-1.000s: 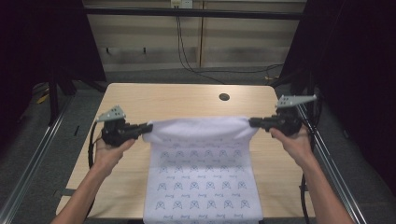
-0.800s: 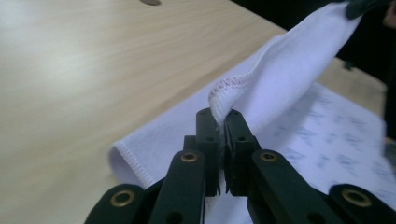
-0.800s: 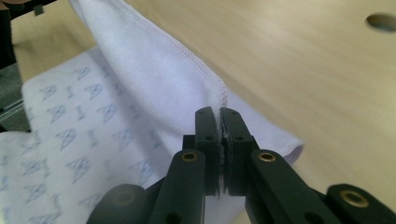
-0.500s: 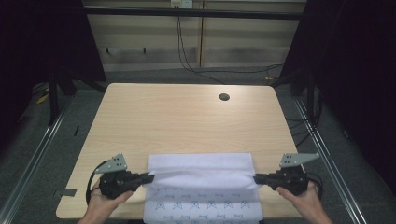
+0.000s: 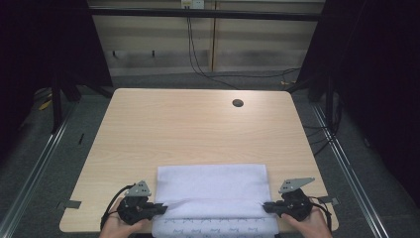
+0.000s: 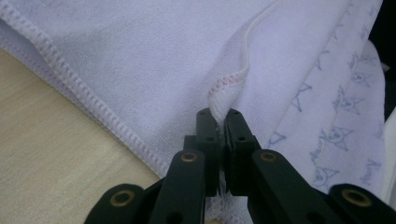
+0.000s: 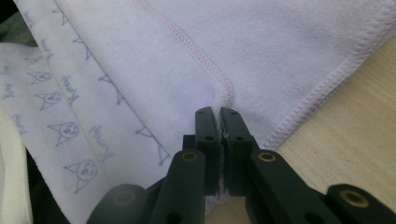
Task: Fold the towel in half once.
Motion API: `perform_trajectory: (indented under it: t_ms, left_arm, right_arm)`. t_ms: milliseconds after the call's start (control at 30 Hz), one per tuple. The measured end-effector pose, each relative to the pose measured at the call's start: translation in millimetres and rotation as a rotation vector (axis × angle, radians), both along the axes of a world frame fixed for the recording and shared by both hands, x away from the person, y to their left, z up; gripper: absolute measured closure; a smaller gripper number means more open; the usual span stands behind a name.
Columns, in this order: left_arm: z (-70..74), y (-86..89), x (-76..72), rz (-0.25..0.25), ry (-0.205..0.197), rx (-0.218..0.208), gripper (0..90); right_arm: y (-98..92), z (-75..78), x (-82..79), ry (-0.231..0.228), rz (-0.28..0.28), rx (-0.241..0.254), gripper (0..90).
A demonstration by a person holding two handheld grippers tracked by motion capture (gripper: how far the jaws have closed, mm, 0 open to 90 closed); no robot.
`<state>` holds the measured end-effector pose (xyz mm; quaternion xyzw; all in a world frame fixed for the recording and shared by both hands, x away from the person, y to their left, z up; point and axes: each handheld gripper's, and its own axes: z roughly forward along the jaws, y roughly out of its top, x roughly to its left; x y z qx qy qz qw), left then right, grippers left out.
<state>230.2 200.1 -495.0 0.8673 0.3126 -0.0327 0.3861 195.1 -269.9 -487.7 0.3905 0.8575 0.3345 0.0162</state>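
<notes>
A white towel (image 5: 213, 191) with a pale blue printed side lies folded over at the near edge of the wooden table (image 5: 198, 129). My left gripper (image 5: 161, 208) is shut on the towel's left corner, and its stitched hem (image 6: 229, 84) bunches up between the jaws of the left gripper (image 6: 217, 113). At the other side my right gripper (image 5: 266, 207) is shut on the right corner; the towel's plain side (image 7: 261, 51) spreads beyond the right gripper (image 7: 219, 112). The printed side (image 5: 215, 229) hangs over the table's front edge.
A round cable hole (image 5: 237, 103) sits near the table's far right corner. The far half of the tabletop is bare wood. Metal rails (image 5: 39, 163) run along the floor on both sides, and cables (image 5: 208, 69) trail behind the table.
Both grippers have come toward the near edge and down, carrying the towel's far edge with them. The towel now lies folded over itself near the front of the table.
</notes>
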Motion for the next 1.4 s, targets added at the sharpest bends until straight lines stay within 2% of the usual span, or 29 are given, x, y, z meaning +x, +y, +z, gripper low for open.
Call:
perform_trajectory:
  t_ms: [33,67,100,167,233,300,367,433,533,633,733,767,800,867,967,1067,1100,1233,1400]
  left_arm:
    - [-0.8,1.1,3.1,-0.004,0.001,-0.006,86.6]
    - [-1.0,1.3,6.3,-0.006,0.000,-0.009,86.8]
    - [-0.8,1.2,9.6,-0.003,-0.017,0.000,86.9]
    - [-0.3,0.1,17.6,0.016,-0.045,0.023,87.1]
    - [-1.2,1.7,28.3,0.041,-0.060,0.023,87.2]
    - [-3.8,6.0,41.5,0.056,-0.042,-0.006,87.2]
    - [-4.7,8.4,55.8,0.077,-0.048,-0.010,87.2]
    - [-4.7,7.9,65.8,0.094,-0.064,0.000,87.2]
    - [-4.1,5.1,81.7,0.118,-0.104,0.033,87.2]
    - [-5.8,6.2,100.5,0.151,-0.103,0.021,87.2]
    - [-6.2,6.4,116.7,0.164,-0.127,0.036,87.2]
    - [-6.7,6.6,121.1,0.172,-0.134,0.038,87.1]
    - [-7.1,5.9,125.5,0.183,-0.137,0.036,87.2]
    - [-7.0,4.5,133.1,0.195,-0.157,0.053,87.2]
    - [-7.6,4.1,145.0,0.208,-0.165,0.054,87.1]
    - [-7.9,2.9,155.9,0.210,-0.180,0.064,87.1]
    - [-8.5,1.7,159.6,0.226,-0.181,0.058,87.1]
    - [-8.6,-2.8,180.1,0.253,-0.187,0.071,87.0]
    - [-9.7,-5.6,198.1,0.285,-0.193,0.067,87.0]
  right_arm:
    - [-0.3,-1.1,0.6,0.002,0.000,0.016,87.1]
    - [-0.3,-0.5,0.9,0.010,-0.007,0.011,87.1]
    - [-0.1,-1.1,2.2,0.009,-0.008,0.017,87.1]
    - [4.4,-0.7,4.7,-0.018,-0.004,-0.004,87.0]
    - [8.9,-1.1,8.6,-0.026,-0.008,-0.007,87.1]
    - [11.9,-1.3,14.0,-0.029,-0.006,-0.007,87.1]
    - [16.1,-1.4,20.8,-0.036,-0.011,-0.013,87.2]
    - [21.5,-0.9,30.3,-0.036,-0.009,-0.026,87.1]
    - [29.0,-0.4,44.1,-0.061,-0.001,-0.056,87.2]
    - [32.1,-1.0,62.8,-0.062,-0.021,-0.057,87.2]
    - [33.0,-1.8,80.3,-0.066,-0.045,-0.060,87.3]
    - [33.4,-2.3,87.8,-0.075,-0.053,-0.062,87.2]
    - [33.2,-2.5,95.5,-0.066,-0.064,-0.058,87.3]
    - [34.0,-2.9,111.2,-0.081,-0.078,-0.071,87.2]
    - [33.4,-3.6,134.9,-0.071,-0.117,-0.066,87.3]
    - [30.2,-4.2,156.7,-0.074,-0.125,-0.071,87.2]
    - [29.6,-3.9,162.7,-0.073,-0.134,-0.080,87.2]
    - [26.8,-6.4,185.3,-0.065,-0.165,-0.046,87.1]
    - [29.6,-7.4,207.4,-0.092,-0.213,-0.064,87.1]
